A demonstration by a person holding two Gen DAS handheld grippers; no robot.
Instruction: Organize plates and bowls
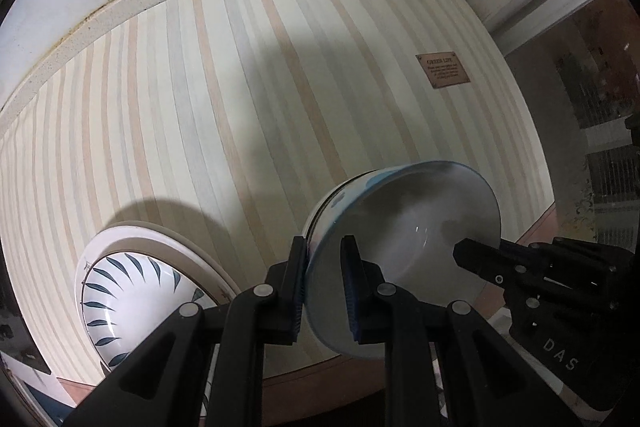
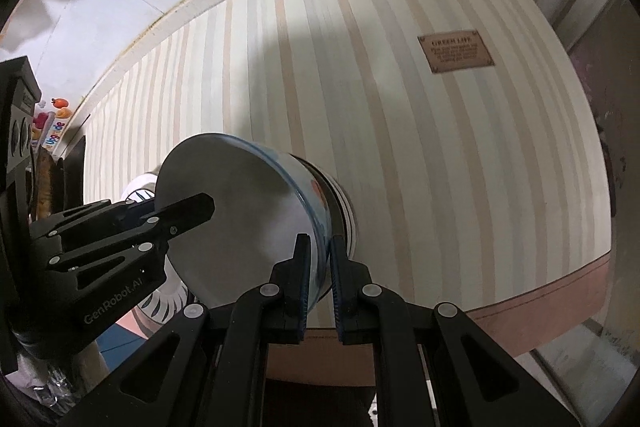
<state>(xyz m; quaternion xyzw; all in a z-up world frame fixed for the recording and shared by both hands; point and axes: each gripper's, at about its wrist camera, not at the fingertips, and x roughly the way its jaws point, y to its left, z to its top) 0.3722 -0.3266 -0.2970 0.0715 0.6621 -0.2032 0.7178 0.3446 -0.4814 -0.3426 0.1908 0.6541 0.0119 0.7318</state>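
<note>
Mid-task, judging by the layout. Both grippers clamped on one white bowl with blue markings, held tilted above the striped bench, near its front edge: left gripper with fingers pinched over the bowl's rim on the near left side, one finger inside and one outside; right gripper likewise nipped over the rim on the opposite side, fingers nearly together with only the bowl wall between them. Appears to be nested on a second bowl behind it, a striped base showing past the rim in the right wrist view, though hard to say for certain.

Toward the front left corner of the bench, a leaf-patterned bowl sitting in or on a wide white plate, so seemingly one stack already begun there. Small brown label fixed on the bench cloth toward the far right, well apart from everything.

Left to do, most likely: carrying the held bowl over and setting it down level onto the stack or beside it, then releasing. Cannot tell whether more crockery waits out of view.
</note>
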